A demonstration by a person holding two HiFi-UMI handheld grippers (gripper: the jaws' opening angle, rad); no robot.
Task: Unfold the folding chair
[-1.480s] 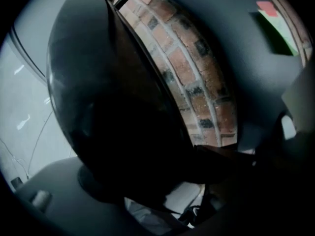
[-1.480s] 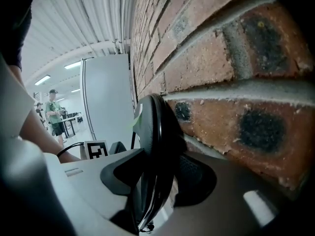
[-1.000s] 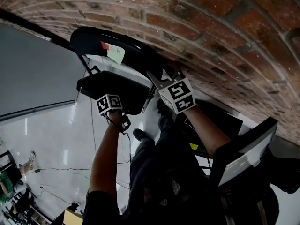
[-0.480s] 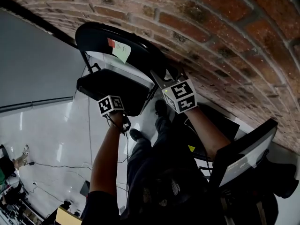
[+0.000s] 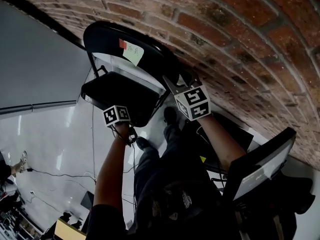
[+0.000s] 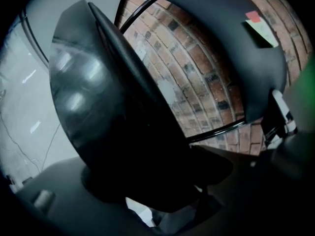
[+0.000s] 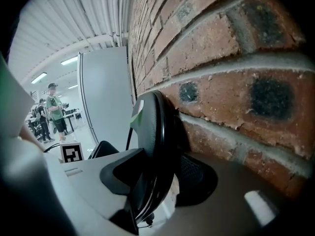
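The brick wall (image 5: 240,44) fills the upper right of the head view and the pale floor (image 5: 55,144) the lower left; the folding chair (image 5: 150,66) stands between them at upper centre, close against the wall, its seat (image 5: 117,91) tilted and, I judge, only partly lowered; the backrest (image 5: 107,36) curves above it. The left hand-held gripper (image 6: 152,186) has its jaws very wide, and they seem to bear on the seat's thick front edge; the right hand-held gripper (image 7: 157,178) is closed about halfway on the backrest's side edge. A green sticky note (image 5: 131,50) sits on the backrest. With so wide a bite the seat could slip free and swing back up; the chair, crowded by the wall, might jam or skid on the smooth floor.
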